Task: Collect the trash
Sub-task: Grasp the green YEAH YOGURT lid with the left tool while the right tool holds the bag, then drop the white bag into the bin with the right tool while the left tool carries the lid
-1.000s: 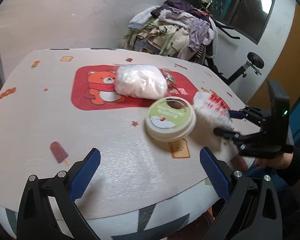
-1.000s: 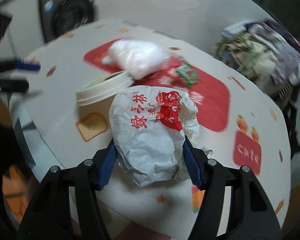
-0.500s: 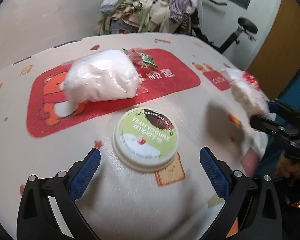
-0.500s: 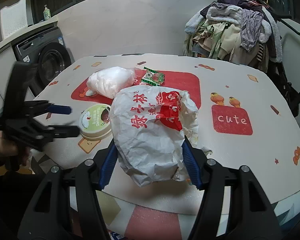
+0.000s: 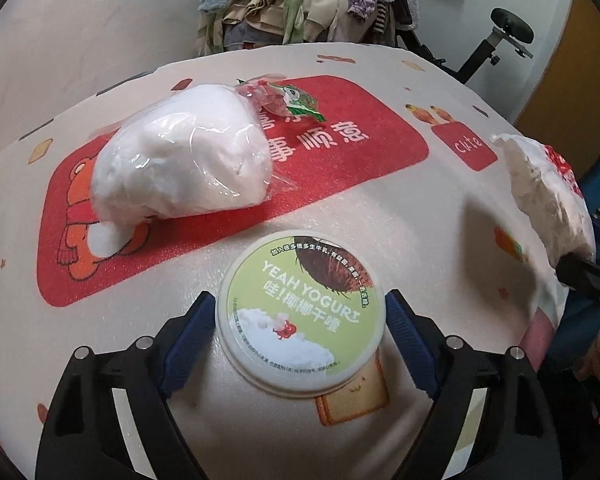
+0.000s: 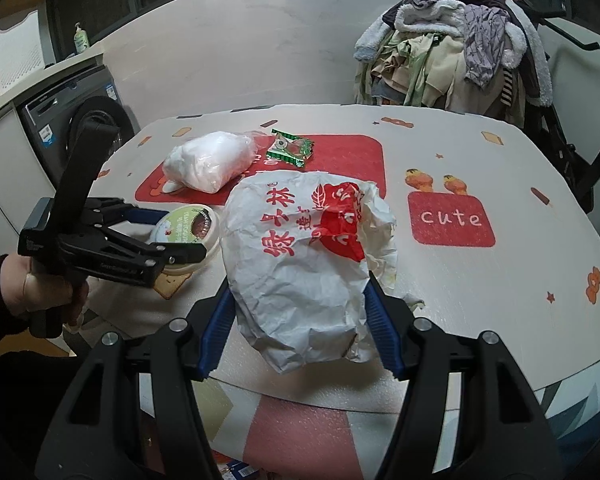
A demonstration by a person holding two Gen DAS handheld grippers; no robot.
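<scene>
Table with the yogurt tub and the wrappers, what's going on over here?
A person is clearing trash off the table with a gripper in each hand. The right gripper is clamped on a crumpled white paper bag with red print. The left gripper straddles the yogurt tub, its jaws just closing in on the rim. A plastic bag of white stuff and a green snack wrapper lie on the red mat, not yet picked up.

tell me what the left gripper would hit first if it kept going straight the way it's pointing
Most likely the yogurt tub: it already sits between the left gripper's closing jaws, with the table right beneath. Whether the pads touch yet is unclear.
</scene>
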